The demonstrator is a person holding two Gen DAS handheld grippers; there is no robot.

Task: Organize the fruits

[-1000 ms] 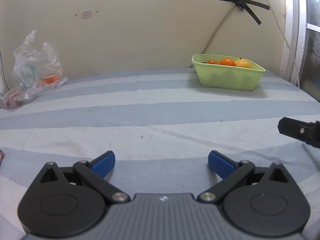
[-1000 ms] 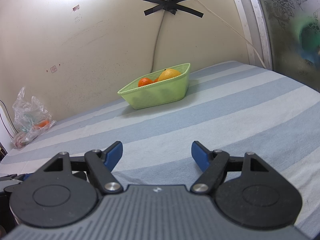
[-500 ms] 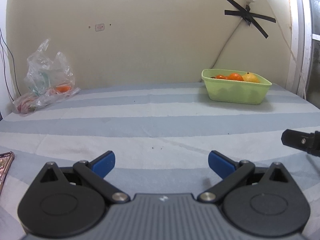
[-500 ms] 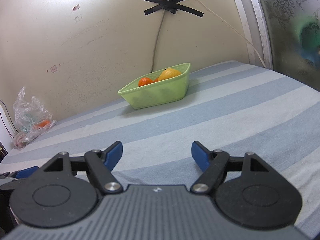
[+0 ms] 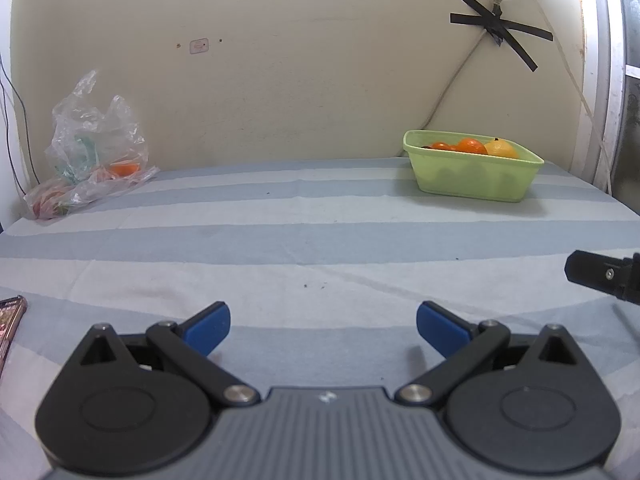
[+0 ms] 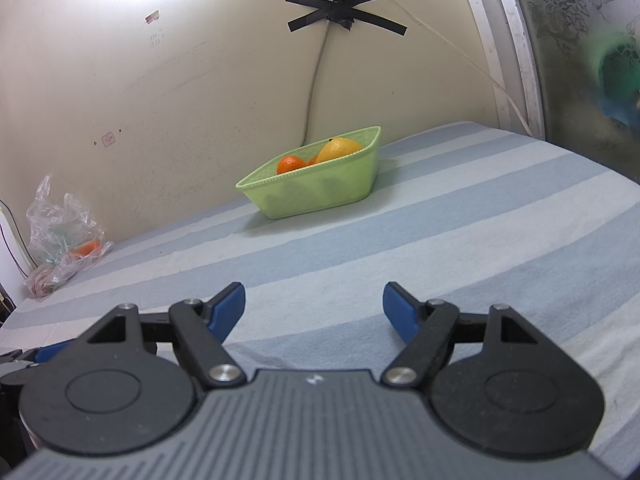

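Note:
A light green basket (image 5: 476,178) stands at the back right of the striped bed, by the wall. It holds oranges (image 5: 471,145) and a yellow fruit (image 5: 502,149). It also shows in the right wrist view (image 6: 320,188) with an orange (image 6: 290,164) and the yellow fruit (image 6: 340,149). A clear plastic bag (image 5: 94,148) at the back left holds an orange fruit (image 5: 125,168). My left gripper (image 5: 322,326) is open and empty above the near bed. My right gripper (image 6: 314,310) is open and empty, far from the basket.
The striped blue and white sheet (image 5: 320,240) covers the bed. A phone (image 5: 10,326) lies at the near left edge. A taped cable (image 6: 320,64) runs down the wall behind the basket. A frosted glass door (image 6: 580,52) stands at the right. The bag also shows in the right wrist view (image 6: 60,240).
The left gripper has pulled back and tilted up, so the basket and bag look smaller and the phone has come into view. The right gripper has not moved.

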